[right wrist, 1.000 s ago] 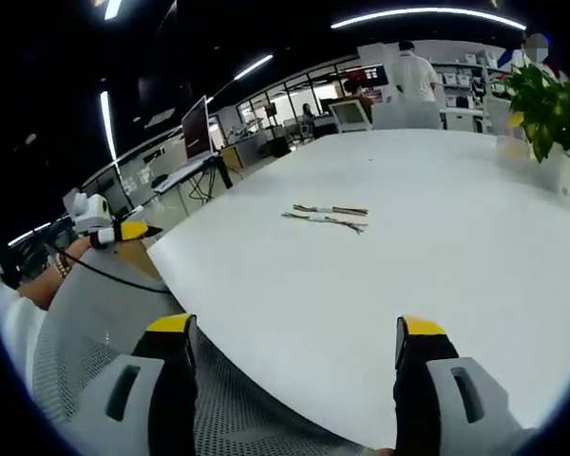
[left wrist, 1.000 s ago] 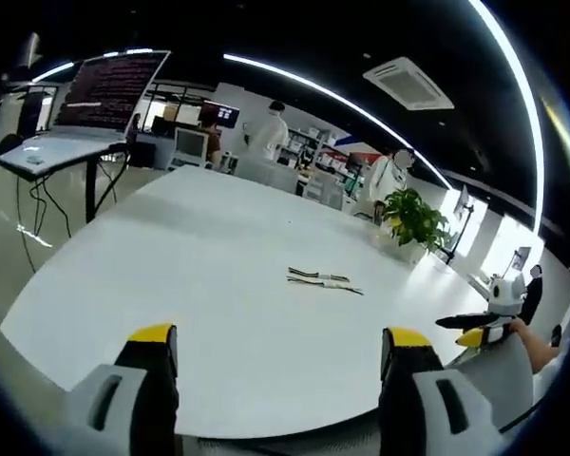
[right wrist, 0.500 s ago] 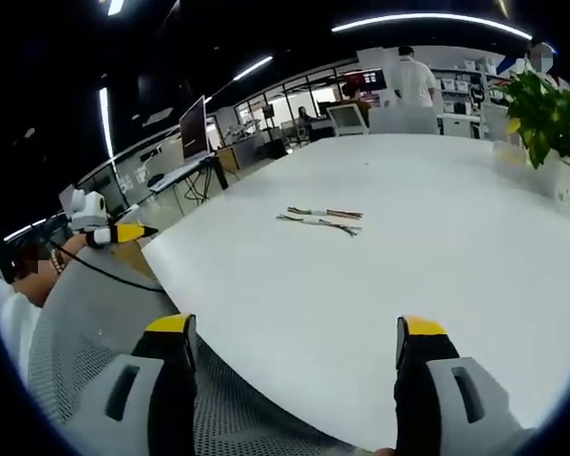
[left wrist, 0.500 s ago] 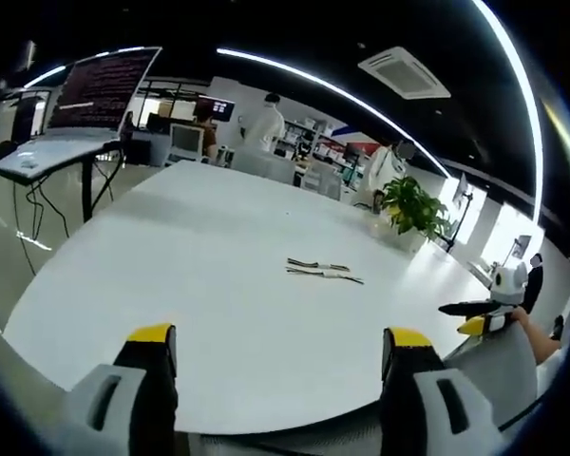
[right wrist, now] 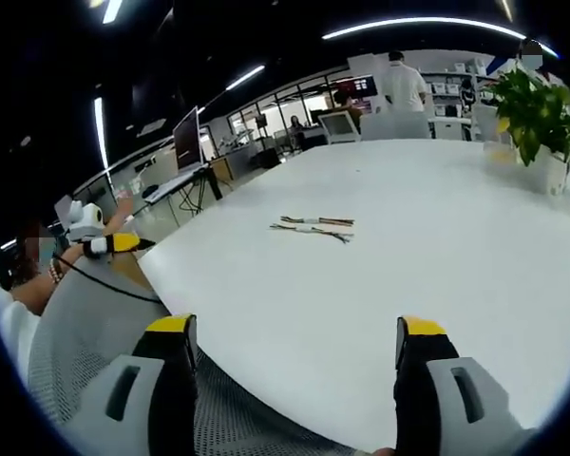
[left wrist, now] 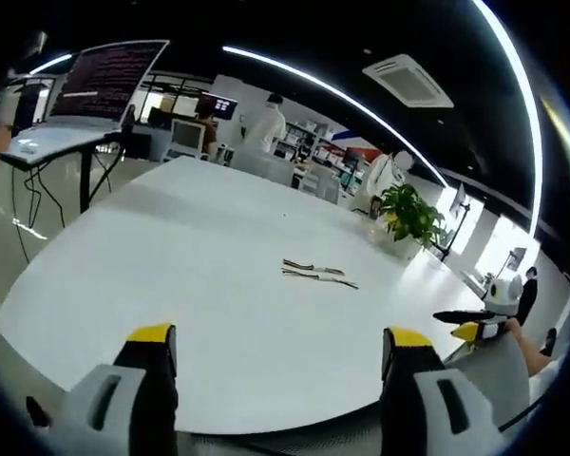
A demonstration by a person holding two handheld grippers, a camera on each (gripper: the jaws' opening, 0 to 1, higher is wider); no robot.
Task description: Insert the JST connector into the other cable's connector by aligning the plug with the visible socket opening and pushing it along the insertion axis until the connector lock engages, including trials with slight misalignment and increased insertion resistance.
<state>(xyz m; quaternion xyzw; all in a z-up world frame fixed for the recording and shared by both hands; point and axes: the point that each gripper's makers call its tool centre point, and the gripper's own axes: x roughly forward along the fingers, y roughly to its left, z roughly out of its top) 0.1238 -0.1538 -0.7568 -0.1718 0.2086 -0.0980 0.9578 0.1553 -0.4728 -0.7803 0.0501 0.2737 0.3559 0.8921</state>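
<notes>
Two short JST cables (left wrist: 315,272) lie side by side near the middle of the big white table (left wrist: 171,285); in the right gripper view the same cables (right wrist: 312,225) sit well ahead of the jaws. My left gripper (left wrist: 277,351) is open over the table's near edge, holding nothing. My right gripper (right wrist: 294,347) is open too, just off the table edge above a grey mesh chair back. Each gripper appears at the side of the other's view: the right gripper (left wrist: 477,323) and the left gripper (right wrist: 100,242), both far from the cables.
A potted plant (right wrist: 537,119) stands on the table's far side. A desk with a monitor (left wrist: 100,95) stands beyond the table to the left. People stand in the background (left wrist: 264,123). A grey mesh chair back (right wrist: 95,332) lies under my right gripper.
Both views have shifted slightly with the hands. The cables have not moved and both grippers stay open.
</notes>
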